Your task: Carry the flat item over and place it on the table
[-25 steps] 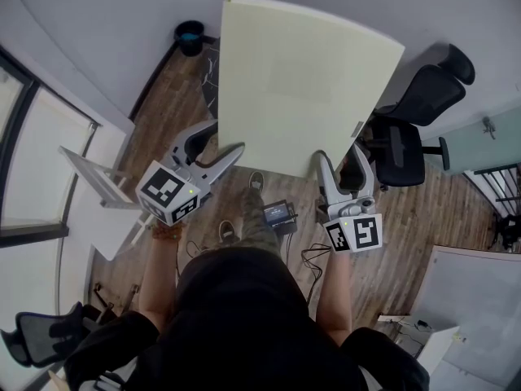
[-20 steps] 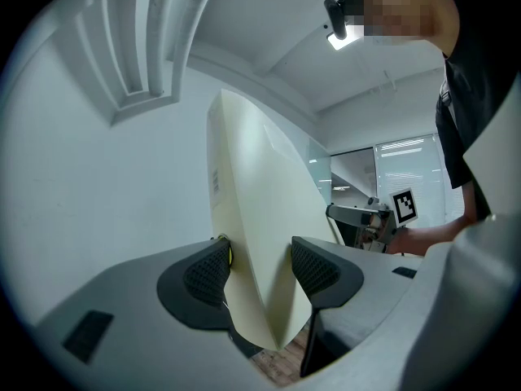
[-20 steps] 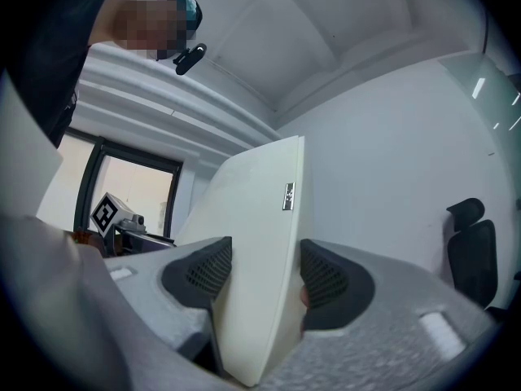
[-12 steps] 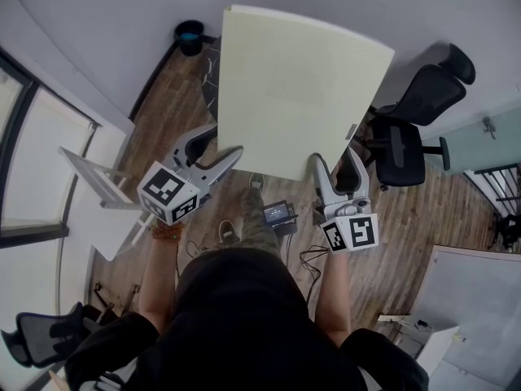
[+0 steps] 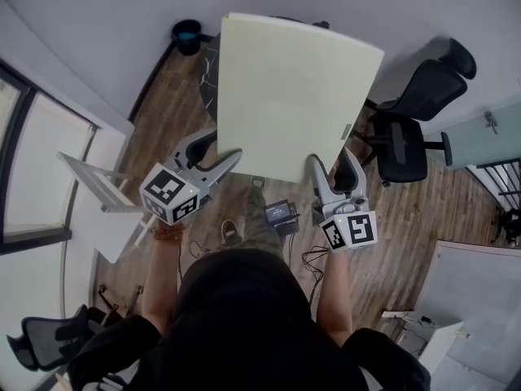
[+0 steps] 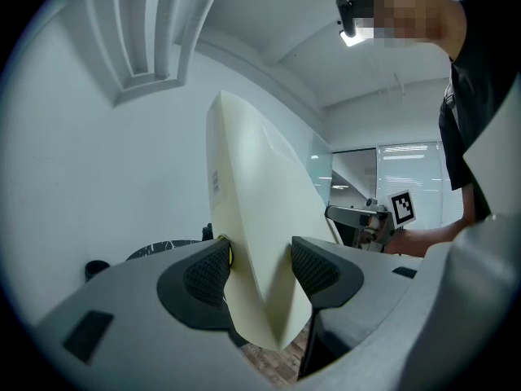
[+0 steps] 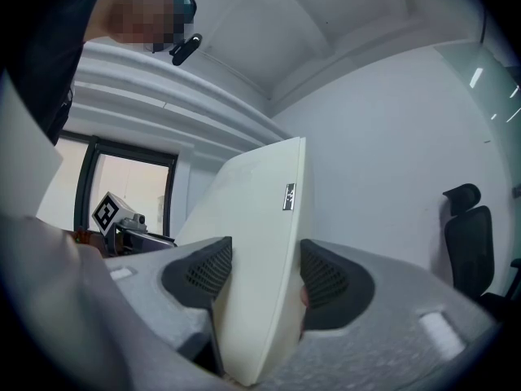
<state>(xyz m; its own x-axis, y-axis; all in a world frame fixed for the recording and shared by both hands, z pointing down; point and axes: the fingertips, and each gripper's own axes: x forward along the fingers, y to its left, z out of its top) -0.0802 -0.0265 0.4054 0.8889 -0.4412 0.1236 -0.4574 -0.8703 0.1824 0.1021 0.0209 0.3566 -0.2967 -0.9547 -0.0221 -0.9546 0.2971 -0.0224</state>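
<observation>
1. The left gripper (image 5: 218, 147) is clamped on the near left corner of the flat panel (image 5: 293, 88). In the left gripper view both pads press on the pale cream board, one on each face, with the corner poking out just below them.
2. Same deal on the other side. The right gripper (image 5: 332, 168) is closed on the near right corner, and the right gripper view shows the board's edge squeezed between its two ribbed pads.
3. So the panel is up in the air, carried between the two grippers. It stretches away from both sets of jaws, out ahead of the person, and nothing else touches it that I can see.
4. There's a small label (image 7: 289, 195) on the panel's side edge, just past the right gripper's jaws. It's too small to read.
5. Past the left gripper, a dark round tabletop (image 6: 163, 249) with white streaks peeks out beside the panel's left edge. Most of it is hidden behind the board in the head view.
6. A black office chair (image 5: 415, 112) sits off to the outer side of the right gripper, apart from the panel.
7. A little black bin (image 5: 189, 35) stands by the wall, well ahead of the left gripper.
8. Wood floor (image 5: 163, 112) under everything.
</observation>
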